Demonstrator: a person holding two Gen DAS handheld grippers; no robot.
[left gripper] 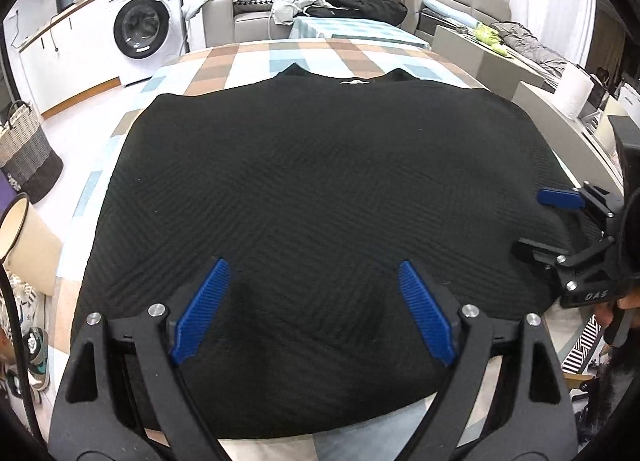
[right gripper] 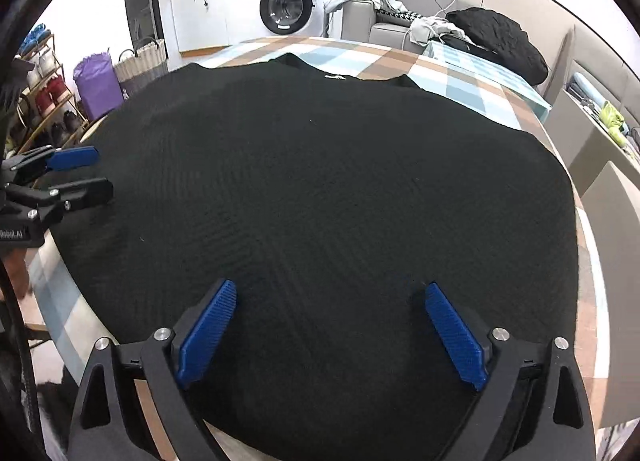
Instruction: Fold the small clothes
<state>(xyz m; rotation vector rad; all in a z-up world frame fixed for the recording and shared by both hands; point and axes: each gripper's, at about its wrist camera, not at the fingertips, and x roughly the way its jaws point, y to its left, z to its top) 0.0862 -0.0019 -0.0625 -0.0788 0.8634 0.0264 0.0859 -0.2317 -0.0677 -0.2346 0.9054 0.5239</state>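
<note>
Left tool [left gripper: 314, 273] and right tool [right gripper: 330, 293] both spread wide, empty, above the black garment [left gripper: 320, 181]

Lived-in home, washing machine [left gripper: 144, 27], grey sofa [left gripper: 248, 17] (clothes heaped), laundry basket [left gripper: 28, 153]

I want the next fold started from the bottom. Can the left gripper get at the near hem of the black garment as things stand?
Probably yes: the left gripper is open just above the black garment, with nothing between its fingers and the near hem.
</note>
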